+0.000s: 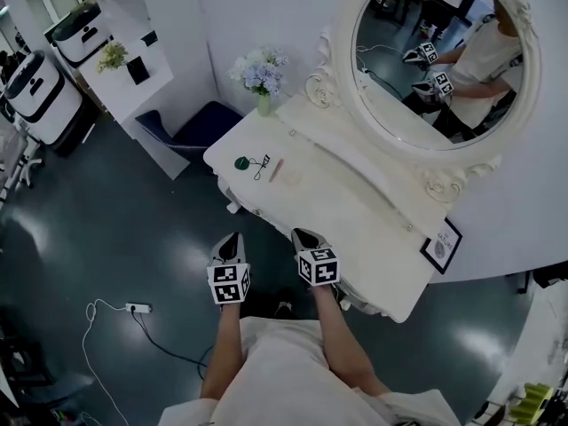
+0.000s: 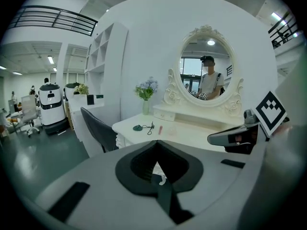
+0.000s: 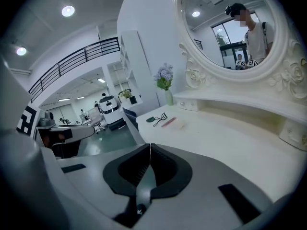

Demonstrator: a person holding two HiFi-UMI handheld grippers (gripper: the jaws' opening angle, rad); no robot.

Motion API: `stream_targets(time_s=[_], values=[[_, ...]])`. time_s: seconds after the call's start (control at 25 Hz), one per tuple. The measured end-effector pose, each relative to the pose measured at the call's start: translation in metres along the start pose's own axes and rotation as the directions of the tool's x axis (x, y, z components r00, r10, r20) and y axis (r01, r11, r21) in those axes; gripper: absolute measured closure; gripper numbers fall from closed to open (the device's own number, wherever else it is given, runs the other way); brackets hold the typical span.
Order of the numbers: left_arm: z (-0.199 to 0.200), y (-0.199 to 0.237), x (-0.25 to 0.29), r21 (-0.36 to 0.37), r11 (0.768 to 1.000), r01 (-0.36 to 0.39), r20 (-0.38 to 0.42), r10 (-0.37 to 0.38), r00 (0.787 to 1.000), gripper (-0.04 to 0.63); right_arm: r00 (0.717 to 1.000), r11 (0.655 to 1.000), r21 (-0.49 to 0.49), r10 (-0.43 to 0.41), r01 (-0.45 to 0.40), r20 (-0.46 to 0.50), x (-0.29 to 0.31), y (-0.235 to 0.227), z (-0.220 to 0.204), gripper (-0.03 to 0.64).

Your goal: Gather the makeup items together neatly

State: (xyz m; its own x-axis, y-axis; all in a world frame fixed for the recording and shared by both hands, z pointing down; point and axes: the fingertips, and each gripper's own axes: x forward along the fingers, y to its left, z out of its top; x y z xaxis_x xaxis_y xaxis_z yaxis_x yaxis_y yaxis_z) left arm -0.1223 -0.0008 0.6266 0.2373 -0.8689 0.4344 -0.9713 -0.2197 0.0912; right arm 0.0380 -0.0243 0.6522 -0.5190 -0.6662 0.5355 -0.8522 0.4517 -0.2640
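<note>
Currently both grippers are empty. The left gripper (image 2: pixel 156 148) has its fingers pressed together on nothing, and the right gripper (image 3: pixel 150 150) is the same, tips touching. Both hover by the near end of the dressing table (image 1: pixel 355 216), well apart from the makeup. The items sit at the far left end: green round case (image 1: pixel 241 162), eyelash curler (image 1: pixel 260 166) just beside it, pink stick (image 1: pixel 276 169), and a small clear item (image 3: pixel 181 124) I can't identify. Step in hand, I judge, is the reach in. To do it well I spread my fingers before arriving, come in low over the tabletop, and nudge the outer pieces toward the case. I keep clear of the flower vase (image 1: pixel 264 105) behind.
</note>
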Motion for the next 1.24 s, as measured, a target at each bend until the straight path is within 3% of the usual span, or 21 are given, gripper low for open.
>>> stream_targets(time_s=[0.4,1.24], values=[[0.001,-0.004,-0.004,-0.001,0.999,0.042,-0.007,-0.042,0.999,0.58,1.0,0.999,-0.028,-0.024,0.024,-0.017,-0.006,0.011,-0.002,0.577],[-0.004,-0.014,0.002,0.014,0.999,0.048,-0.014,-0.048,0.999,0.58,0.999,0.999,-0.028,-0.045,0.045,0.003,-0.01,-0.004,0.002,0.577]])
